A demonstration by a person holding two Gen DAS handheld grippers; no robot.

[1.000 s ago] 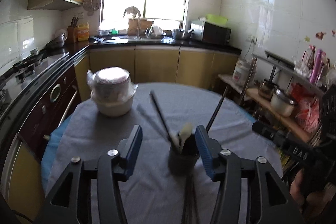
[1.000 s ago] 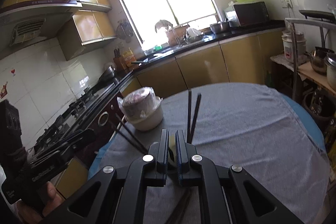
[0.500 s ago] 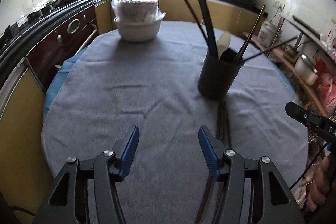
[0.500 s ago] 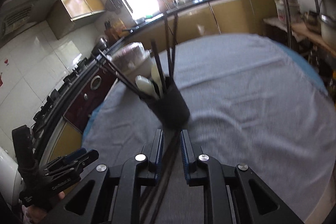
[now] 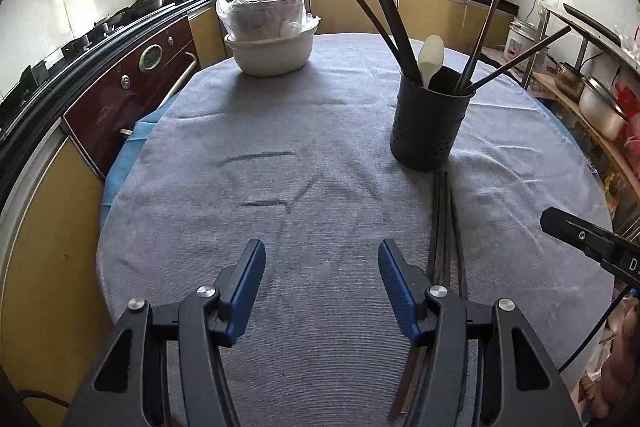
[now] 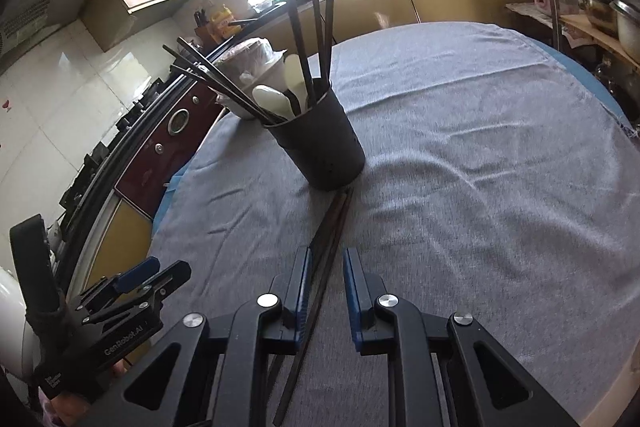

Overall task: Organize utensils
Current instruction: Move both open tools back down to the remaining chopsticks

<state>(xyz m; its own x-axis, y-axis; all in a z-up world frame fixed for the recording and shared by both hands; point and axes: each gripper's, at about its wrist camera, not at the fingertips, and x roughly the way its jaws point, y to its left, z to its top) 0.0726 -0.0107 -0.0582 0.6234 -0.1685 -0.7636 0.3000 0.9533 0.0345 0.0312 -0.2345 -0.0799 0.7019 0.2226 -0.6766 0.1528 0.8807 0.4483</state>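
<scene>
Near table [image 5: 320, 307] front edge: loose chopsticks [image 6: 326, 243] between slightly parted right hand-held gripper [image 6: 326, 269]; left hand-held gripper [image 5: 322, 281] apart, empty. Risk: bundle may scatter if clamped unevenly.

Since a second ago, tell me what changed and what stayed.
Both tongs dropped toward the table. The right tongs, shut before, parted slightly and now straddle the loose chopsticks without pressing them. The left tongs stayed open and empty. The black holder and covered bowl stayed put.
</scene>
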